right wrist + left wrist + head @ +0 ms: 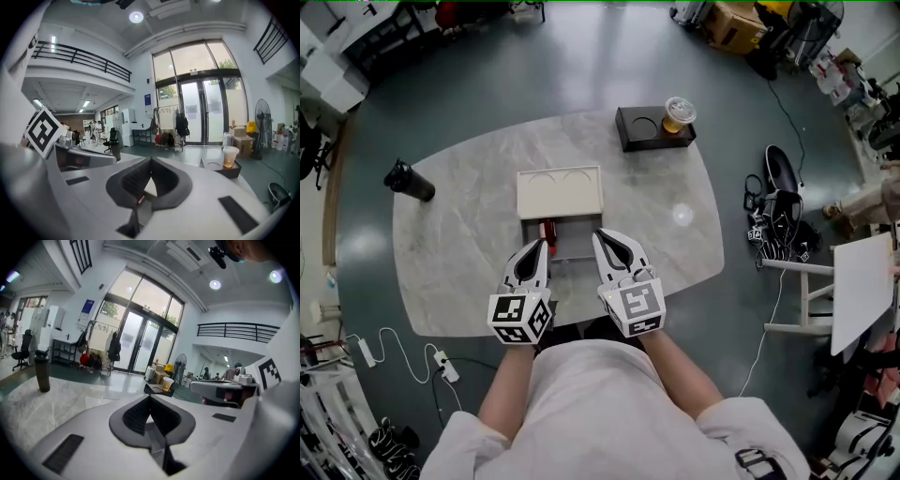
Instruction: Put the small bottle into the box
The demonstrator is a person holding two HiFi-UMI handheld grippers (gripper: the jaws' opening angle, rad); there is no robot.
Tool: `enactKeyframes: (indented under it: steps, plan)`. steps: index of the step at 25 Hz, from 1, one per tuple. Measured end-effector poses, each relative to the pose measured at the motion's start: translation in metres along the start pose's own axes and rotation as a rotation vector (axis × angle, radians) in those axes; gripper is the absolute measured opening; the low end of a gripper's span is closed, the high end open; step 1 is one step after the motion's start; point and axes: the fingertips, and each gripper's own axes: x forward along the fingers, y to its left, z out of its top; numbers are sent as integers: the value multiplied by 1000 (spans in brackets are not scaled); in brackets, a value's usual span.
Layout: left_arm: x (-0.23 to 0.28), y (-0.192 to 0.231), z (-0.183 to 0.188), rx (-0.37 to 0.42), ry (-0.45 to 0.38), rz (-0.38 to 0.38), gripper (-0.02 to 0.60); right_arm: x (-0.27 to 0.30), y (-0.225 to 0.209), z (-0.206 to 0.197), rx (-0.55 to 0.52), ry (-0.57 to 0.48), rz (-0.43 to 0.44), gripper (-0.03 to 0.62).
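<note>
Left claw (537, 246): closed. In the left gripper view its two dark pads (136, 416) meet at the tips, with nothing between them.
Right claw (600, 234): closed and empty. In the right gripper view the jaws come together at one point.
Claws together: side by side above the near edge of the bench (469, 244), each tipped slightly down, with a marker cube at the rear.
Small bottle (548, 231): red, lying in the open box just beyond the left claw's tips, and to the left of the right claw's tips. Neither claw touches it.
Box (577, 236): a grey compartment just ahead of both claws. Its cream lid (560, 193) lies open flat on the far side.
Black tray (649, 129): well beyond the right claw and off to its right, on the bench's far edge.
Cup (679, 113): holds an amber drink and sits in the tray's right-hand well.
Dark flask (410, 180): far to the left of the left claw, at the bench's left edge.
</note>
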Motion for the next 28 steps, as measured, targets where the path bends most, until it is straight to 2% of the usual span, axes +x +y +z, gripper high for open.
enactKeyframes:
  steps: [3,7,15,18,24,28]
  plan:
    - [-6,-12,33,68,-90,41,21,-15,-7,32,-43,-85,-4,25]
    - [-17,-27,70,145,-186,60,21,-30,-13,71,-155,-211,-14,25]
    - [-40,-21,118,252,-274,115,21,-42,-19,121,-171,-339,-74,25]
    - [-48,-19,135,306,-306,141,21,-46,-21,136,-174,-357,-94,25]
    - [-61,-17,158,296,-365,146,21,-56,-17,156,-175,-387,-125,25]
    - [-68,-21,167,302,-399,152,21,-61,-15,165,-212,-409,-145,25]
